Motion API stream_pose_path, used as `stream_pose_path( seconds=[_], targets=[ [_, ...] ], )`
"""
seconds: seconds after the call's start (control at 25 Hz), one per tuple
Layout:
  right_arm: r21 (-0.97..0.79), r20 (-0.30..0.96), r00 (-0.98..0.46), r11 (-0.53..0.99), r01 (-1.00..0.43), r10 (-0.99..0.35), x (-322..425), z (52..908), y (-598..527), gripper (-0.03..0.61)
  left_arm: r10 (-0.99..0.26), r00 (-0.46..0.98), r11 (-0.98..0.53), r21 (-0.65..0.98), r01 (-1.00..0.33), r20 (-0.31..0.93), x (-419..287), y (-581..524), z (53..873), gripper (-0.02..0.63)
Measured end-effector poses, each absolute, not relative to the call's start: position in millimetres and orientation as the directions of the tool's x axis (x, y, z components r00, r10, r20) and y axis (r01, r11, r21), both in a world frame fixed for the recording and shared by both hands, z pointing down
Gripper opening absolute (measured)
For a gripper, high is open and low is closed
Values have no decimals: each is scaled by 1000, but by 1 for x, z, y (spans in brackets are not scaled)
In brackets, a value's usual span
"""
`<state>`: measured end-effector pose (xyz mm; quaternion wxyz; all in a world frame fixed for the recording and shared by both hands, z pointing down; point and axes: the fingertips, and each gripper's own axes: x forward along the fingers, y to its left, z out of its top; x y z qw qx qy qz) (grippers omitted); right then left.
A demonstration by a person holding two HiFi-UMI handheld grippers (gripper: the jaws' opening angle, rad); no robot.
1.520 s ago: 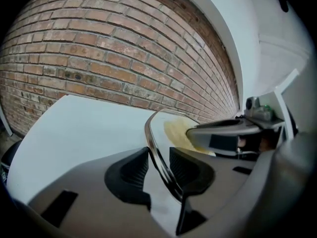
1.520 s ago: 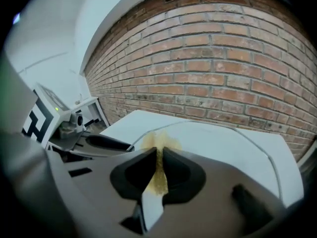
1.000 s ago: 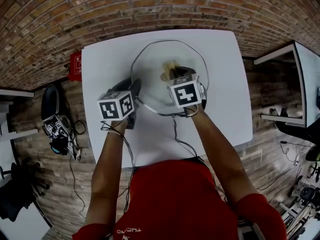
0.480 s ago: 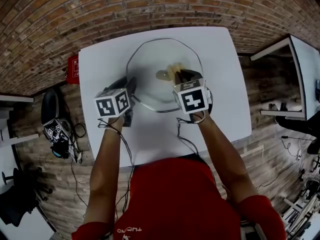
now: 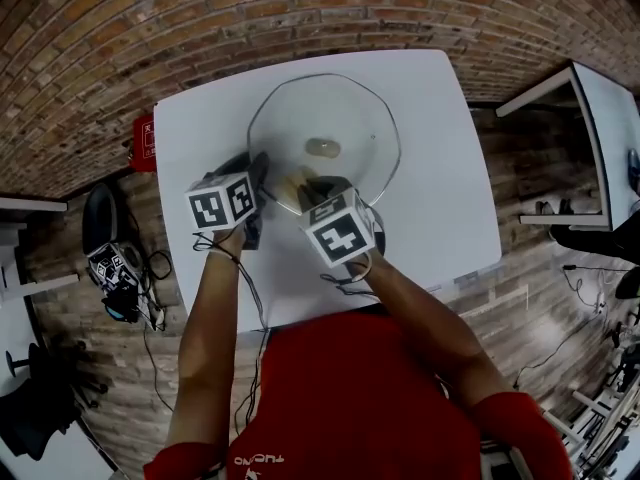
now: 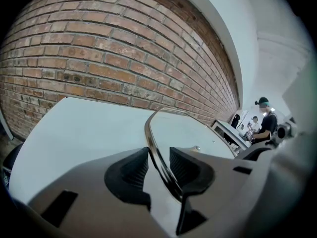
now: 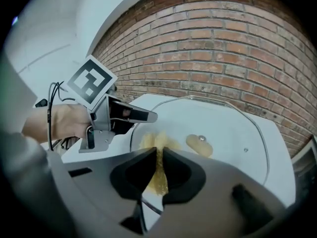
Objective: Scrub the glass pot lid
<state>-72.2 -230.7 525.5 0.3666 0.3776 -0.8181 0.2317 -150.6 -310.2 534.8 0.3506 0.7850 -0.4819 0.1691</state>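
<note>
A large glass pot lid [image 5: 340, 108] lies on the white table [image 5: 440, 168], its pale knob [image 5: 322, 148] at the centre. My left gripper [image 5: 255, 173] is shut on the lid's left rim; in the left gripper view the metal rim [image 6: 157, 150] runs between the two pads of that gripper [image 6: 158, 155]. My right gripper [image 5: 305, 186] is shut on a yellowish scrub pad [image 7: 157, 150], which presses on the glass at the lid's near-left part, close to the left gripper [image 7: 141, 116]. The knob [image 7: 199, 144] lies just right of the pad.
A red object [image 5: 143, 140] sits by the table's left edge. Black gear and cables [image 5: 110, 258] lie on the brick floor at the left. Another white table [image 5: 600, 138] stands to the right. People [image 6: 265, 120] stand far off in the left gripper view.
My right gripper has swept the scrub pad across the lid from beside the knob, on its right, to the near-left part, next to the left gripper. The left gripper has kept still on the rim.
</note>
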Motion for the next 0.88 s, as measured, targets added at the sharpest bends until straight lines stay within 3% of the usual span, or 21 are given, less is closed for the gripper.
stream_pose_path(
  seconds=[0.48,0.88],
  targets=[
    [8,808,-282,488,-873,-517,30,522,-244,52,-639,481,-290,392,-873,600,-148,-311,534,141],
    [-9,739,-317,461,-887,-595,3,512,-306,52,-646,478,-290,388,-875,595,-147,-311,533,141]
  ],
)
